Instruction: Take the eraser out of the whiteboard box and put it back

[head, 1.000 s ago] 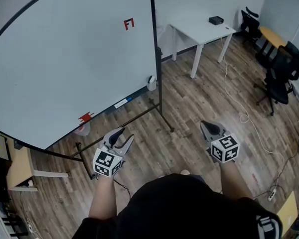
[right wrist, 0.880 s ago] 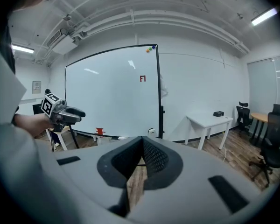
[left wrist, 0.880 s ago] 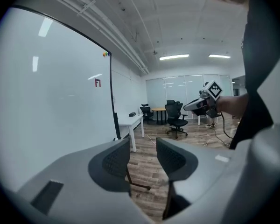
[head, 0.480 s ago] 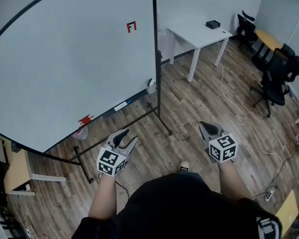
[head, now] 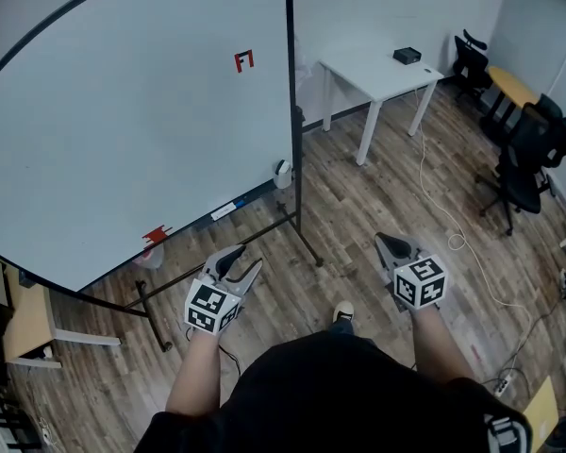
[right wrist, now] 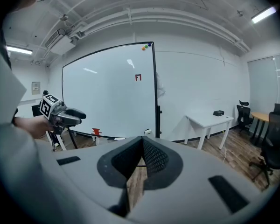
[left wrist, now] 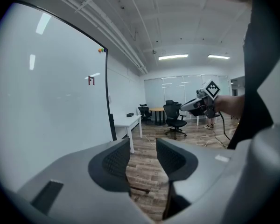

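Observation:
The whiteboard (head: 123, 111) stands on its wheeled frame ahead and to my left. On its bottom ledge I see a small red object (head: 156, 234), a flat white and blue item (head: 224, 209) and a small white box (head: 283, 170) at the right corner. I cannot tell from here which is the eraser. My left gripper (head: 248, 256) is open and empty, held low above the floor short of the ledge. My right gripper (head: 385, 241) is shut on nothing, further right. In the right gripper view the box (right wrist: 148, 131) sits just beyond the closed fingertips (right wrist: 142, 143).
The board's black stand foot (head: 307, 243) reaches out over the wood floor between my grippers. A white table (head: 377, 64) stands by the wall at the back. Black office chairs (head: 528, 149) are at the right, and a white cable (head: 443, 206) trails across the floor.
The view has shifted slightly as the person steps; a shoe now shows below. Both grippers keep their poses, left open and right shut.

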The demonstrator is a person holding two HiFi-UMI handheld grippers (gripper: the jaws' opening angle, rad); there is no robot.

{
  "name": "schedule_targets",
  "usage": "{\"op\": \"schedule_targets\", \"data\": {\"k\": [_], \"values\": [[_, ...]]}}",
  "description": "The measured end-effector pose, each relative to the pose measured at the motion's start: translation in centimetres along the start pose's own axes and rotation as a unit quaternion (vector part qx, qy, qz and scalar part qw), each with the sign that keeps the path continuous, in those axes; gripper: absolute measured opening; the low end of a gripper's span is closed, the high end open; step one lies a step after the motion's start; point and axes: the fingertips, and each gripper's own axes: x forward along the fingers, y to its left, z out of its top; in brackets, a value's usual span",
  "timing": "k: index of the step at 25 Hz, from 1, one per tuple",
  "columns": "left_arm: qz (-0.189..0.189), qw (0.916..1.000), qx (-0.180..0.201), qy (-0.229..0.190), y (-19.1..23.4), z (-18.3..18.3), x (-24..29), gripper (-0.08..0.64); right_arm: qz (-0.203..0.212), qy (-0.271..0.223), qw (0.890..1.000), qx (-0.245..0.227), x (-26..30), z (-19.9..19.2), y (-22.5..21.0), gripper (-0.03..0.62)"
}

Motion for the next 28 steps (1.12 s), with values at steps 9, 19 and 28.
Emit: {"op": "schedule_targets", "data": {"k": [9,19,28], "values": [[0.012,0.9997,-0.012,0.019,0.4,0.5,5.0,0.187,0.022,0.017,1.0,0.012,2.9,-0.5,-4.8,-0.005],[0.027,0.9984,-0.031,0.039,1.9,-0.4,9.0,0.187,0.053,0.029,0.998,0.01,7.5,-0.1,-7.5,-0.005],[0.027,0.9978,-0.038,0.048,3.2,-0.6,12.2,0.187,0.062,0.035,0.997,0.007,10.0,0.0,-9.5,-0.005]]}}
